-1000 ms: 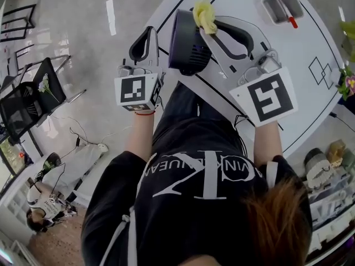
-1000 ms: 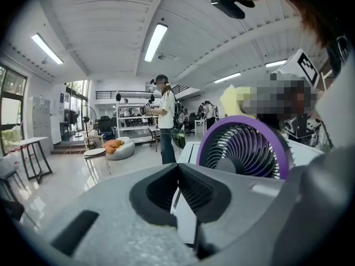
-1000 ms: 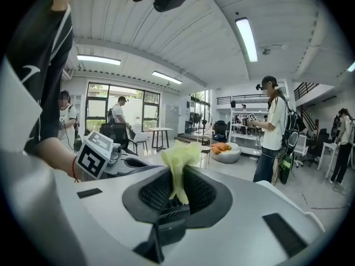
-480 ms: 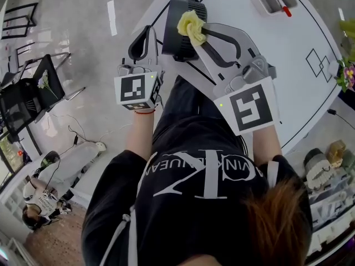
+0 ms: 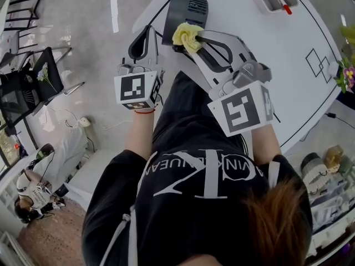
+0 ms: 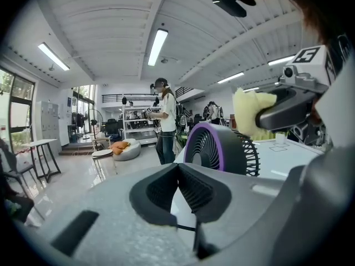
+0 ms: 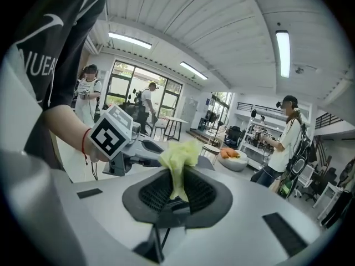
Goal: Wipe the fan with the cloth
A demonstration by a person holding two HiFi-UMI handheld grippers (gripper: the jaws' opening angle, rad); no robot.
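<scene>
Right tongs (image 5: 195, 37) pinch the yellow cloth (image 5: 186, 35) at the fan (image 5: 187, 7); since a second ago the cloth has slid from its top down its near side, so a wiping stroke seems under way; left tongs (image 5: 150, 29), pressed together and empty, hover just beside; dark-grilled and purple-rimmed, the fan stands at the white table (image 5: 249, 15) edge.

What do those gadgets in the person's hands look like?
Both the left gripper and right gripper are pale grey plastic with curved jaws lined in ribbed black pads, each carrying a white cube printed with black square markers. The person wears a black short-sleeved T-shirt and a red wrist cord.
</scene>
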